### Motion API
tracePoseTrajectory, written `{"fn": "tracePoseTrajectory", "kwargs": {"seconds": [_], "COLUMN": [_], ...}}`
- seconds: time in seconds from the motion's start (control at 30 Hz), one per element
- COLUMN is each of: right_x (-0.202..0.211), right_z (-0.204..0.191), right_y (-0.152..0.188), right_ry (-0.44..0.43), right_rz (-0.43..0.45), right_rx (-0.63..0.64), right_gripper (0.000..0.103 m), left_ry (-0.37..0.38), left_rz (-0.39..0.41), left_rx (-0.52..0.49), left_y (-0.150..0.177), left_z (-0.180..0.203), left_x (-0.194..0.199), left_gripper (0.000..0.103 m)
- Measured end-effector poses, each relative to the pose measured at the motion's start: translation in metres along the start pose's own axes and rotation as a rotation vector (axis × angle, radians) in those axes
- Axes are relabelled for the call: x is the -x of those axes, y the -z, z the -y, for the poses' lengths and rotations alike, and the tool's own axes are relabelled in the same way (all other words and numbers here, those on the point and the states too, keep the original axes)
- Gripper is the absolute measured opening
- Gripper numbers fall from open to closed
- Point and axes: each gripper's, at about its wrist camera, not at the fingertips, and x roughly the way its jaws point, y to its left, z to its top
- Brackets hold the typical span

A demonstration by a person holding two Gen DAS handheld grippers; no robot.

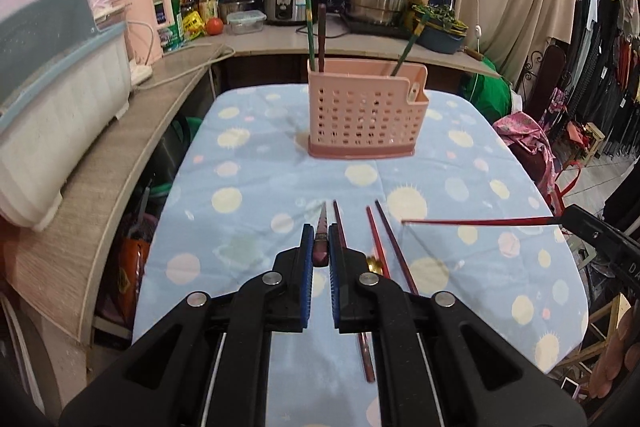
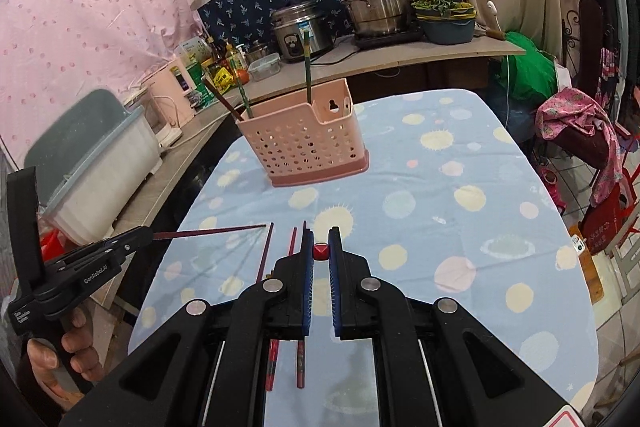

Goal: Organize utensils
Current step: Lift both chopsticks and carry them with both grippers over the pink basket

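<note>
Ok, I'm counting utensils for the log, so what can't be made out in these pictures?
1. Left wrist view: a gold object mostly hidden behind the left gripper, which holds a dark chopstick; unidentifiable.
2. Both views: chopstick tips inside the pink holder, hidden by its wall.
3. Right wrist view: the red chopstick in the right gripper shows end-on; its length is hidden.

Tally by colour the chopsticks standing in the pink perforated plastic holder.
Green chopsticks: 2
Brown chopstick: 1
Total in the pink perforated plastic holder: 3
</note>
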Motion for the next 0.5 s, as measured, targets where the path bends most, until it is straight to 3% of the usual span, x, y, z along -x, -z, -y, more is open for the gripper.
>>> {"fn": "tracePoseTrajectory", "kwargs": {"seconds": [0.5], "right_x": [-0.006], "right_z": [0.004], "right_y": [-0.074], "right_ry": [-0.038], "right_rz": [0.099], "right_rx": [-0.036], "right_gripper": [0.007], "left_ry": [-0.012], "left_rz": [0.071], "left_rx": [0.007], "left_y": [-0.078], "left_z": [0.000], "left_x": [-0.003], "left_gripper": [0.007]}}
